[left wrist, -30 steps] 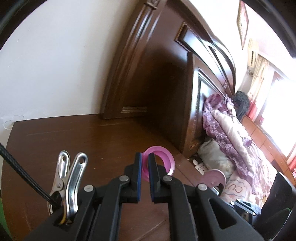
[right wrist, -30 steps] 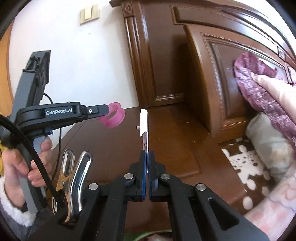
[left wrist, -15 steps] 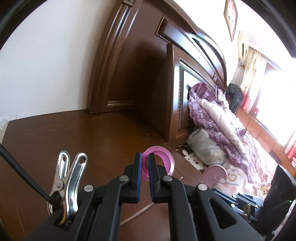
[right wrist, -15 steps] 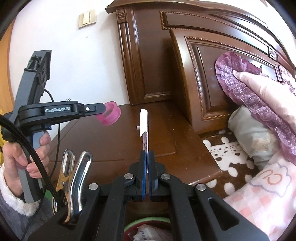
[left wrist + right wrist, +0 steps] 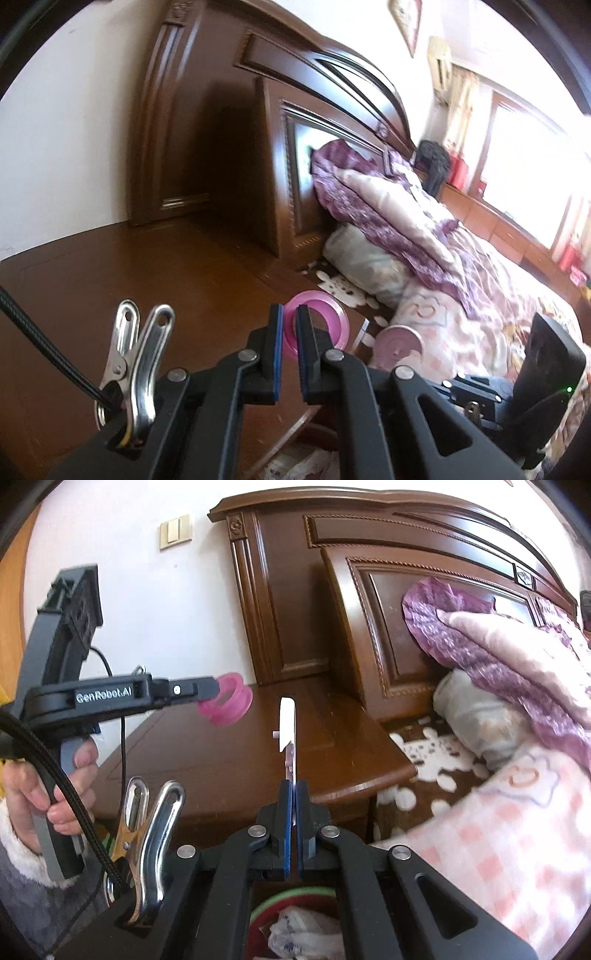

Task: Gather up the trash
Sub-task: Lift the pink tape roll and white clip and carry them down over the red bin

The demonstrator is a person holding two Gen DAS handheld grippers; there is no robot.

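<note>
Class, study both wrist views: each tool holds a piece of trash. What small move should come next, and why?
Probably lower both toward the green-rimmed bin below: the left tool grips a pink plastic spool, the right tool a thin white flat piece, neither over its opening yet.

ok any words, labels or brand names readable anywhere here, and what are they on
"GenRobot.AI" – white lettering on the side of the left gripper, seen from the right wrist view.
"CU" – partial pink lettering on the bedspread; the rest is hidden.
The crumpled wrapper in the trash bin may carry print, too blurred to read.
</note>
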